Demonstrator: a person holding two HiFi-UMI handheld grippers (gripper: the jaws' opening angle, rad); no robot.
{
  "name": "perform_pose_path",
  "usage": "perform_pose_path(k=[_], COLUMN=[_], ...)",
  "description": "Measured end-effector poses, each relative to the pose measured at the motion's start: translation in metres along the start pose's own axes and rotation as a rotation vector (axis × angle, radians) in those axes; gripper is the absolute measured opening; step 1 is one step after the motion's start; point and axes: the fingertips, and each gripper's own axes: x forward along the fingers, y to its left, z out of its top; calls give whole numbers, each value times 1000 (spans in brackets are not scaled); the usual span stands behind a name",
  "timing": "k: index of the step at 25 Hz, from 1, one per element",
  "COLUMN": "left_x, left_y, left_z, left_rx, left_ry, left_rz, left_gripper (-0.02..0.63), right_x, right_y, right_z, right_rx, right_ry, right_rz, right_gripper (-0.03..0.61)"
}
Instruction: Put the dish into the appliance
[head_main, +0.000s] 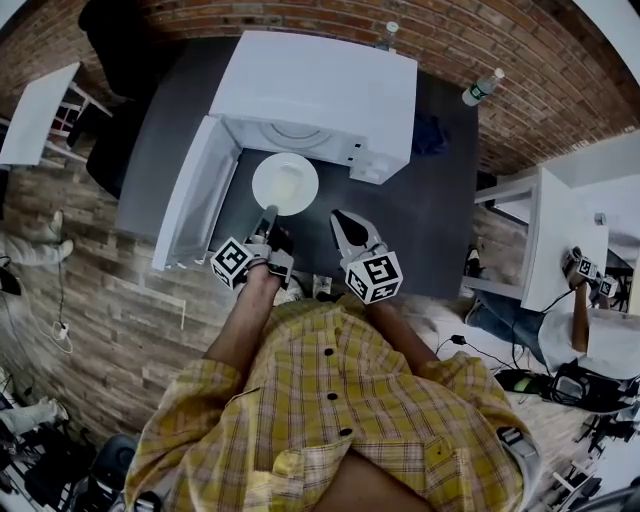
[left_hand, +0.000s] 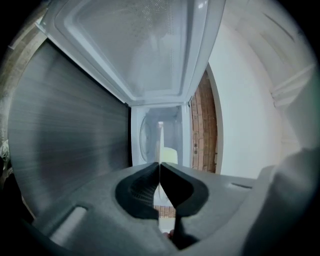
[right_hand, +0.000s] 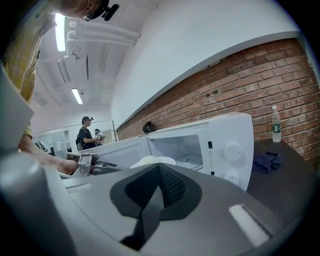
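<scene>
Biggest risk imo: the left claw only pinches the plate by its near rim, so it could tilt or slip out, or clip the microwave frame or open door going in. The right claw is closed on nothing, also in front of the microwave. Plate's white, round, shallow, pale yellowish in the middle, sitting right outside the microwave's opening.

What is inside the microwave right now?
Only its turntable shows inside the microwave. The plate is outside, before the opening, clamped in the left hand-held gripper. The plate covers the cavity's lower left corner in the right gripper view.
</scene>
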Motion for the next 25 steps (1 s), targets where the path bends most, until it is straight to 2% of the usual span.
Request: perform_pose_path(k=[7, 15, 25], left_x=[19, 45, 72], left_y=[16, 37, 45], left_z=[11, 21, 26], left_rx=[3, 43, 1], left_ry=[-18, -13, -21], left_rz=[44, 78, 75], left_gripper=[9, 9, 9], right_x=[3, -2, -4], right_y=[-2, -13, -21], right_z=[-2, -6, -6], right_rx=[-6, -3, 4], right_ry=[11, 18, 20], right_rz=[12, -17, -41], right_gripper=[3, 3, 3])
